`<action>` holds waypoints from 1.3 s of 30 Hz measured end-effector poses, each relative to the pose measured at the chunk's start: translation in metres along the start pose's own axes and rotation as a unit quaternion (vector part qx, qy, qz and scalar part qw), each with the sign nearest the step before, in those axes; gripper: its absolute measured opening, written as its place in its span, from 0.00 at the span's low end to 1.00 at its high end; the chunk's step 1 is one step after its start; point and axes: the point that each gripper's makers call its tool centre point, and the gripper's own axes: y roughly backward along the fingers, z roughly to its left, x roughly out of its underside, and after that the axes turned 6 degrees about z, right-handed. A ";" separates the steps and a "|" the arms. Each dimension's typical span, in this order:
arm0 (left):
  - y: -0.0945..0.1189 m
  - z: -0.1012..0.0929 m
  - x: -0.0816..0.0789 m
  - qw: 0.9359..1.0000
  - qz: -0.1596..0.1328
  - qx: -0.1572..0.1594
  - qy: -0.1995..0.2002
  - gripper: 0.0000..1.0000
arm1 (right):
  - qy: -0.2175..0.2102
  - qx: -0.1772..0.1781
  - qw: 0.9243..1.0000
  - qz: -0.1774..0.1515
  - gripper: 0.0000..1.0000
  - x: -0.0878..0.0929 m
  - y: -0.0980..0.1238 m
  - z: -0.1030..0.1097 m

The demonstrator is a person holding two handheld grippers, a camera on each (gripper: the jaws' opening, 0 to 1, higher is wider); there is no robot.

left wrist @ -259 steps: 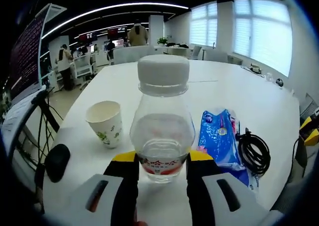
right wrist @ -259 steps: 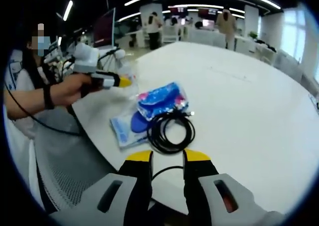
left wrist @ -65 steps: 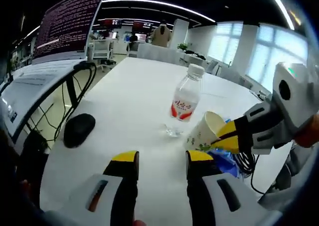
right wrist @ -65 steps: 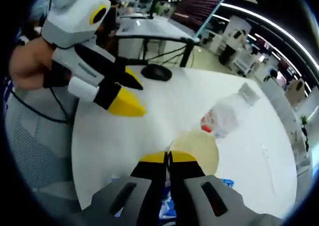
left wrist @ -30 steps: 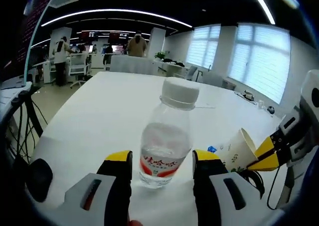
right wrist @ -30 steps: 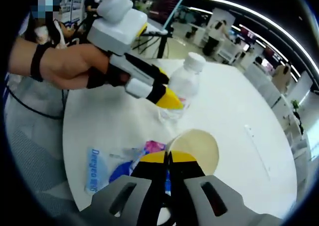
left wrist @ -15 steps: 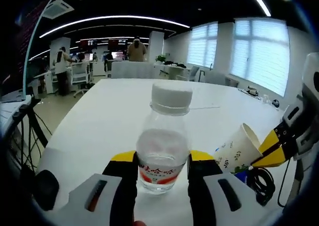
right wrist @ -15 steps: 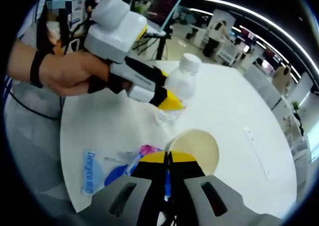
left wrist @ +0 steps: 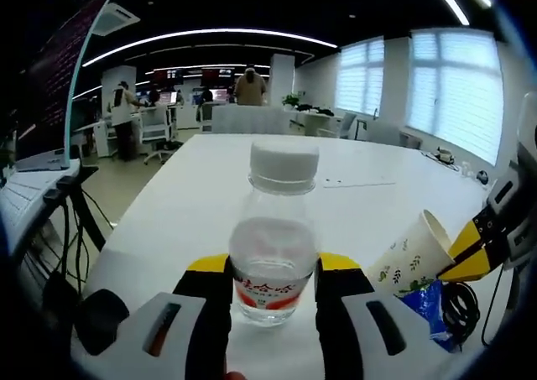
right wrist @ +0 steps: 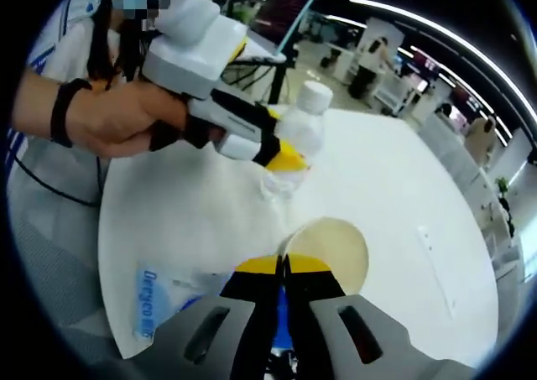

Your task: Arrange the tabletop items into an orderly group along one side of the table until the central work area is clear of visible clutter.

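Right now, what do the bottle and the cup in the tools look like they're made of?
The bottle looks like clear, glossy plastic: the table shows through its body, and it has a matte white ribbed cap and a red-and-white label. The cup looks like matte paper: cream with a printed green leaf pattern, a thin rolled rim and a pale inside.

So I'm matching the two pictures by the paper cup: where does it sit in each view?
Left gripper view: the paper cup is at the right, tilted, pinched by the right tool.
Right gripper view: the cup sits low in the centre, its open mouth facing the camera.
Shared landmark: the water bottle, between the left tool's jaws.
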 end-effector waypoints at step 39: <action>0.021 0.032 -0.006 0.999 -0.015 -0.014 0.032 0.41 | 0.062 -0.055 0.996 0.028 0.00 -0.053 -0.070 0.011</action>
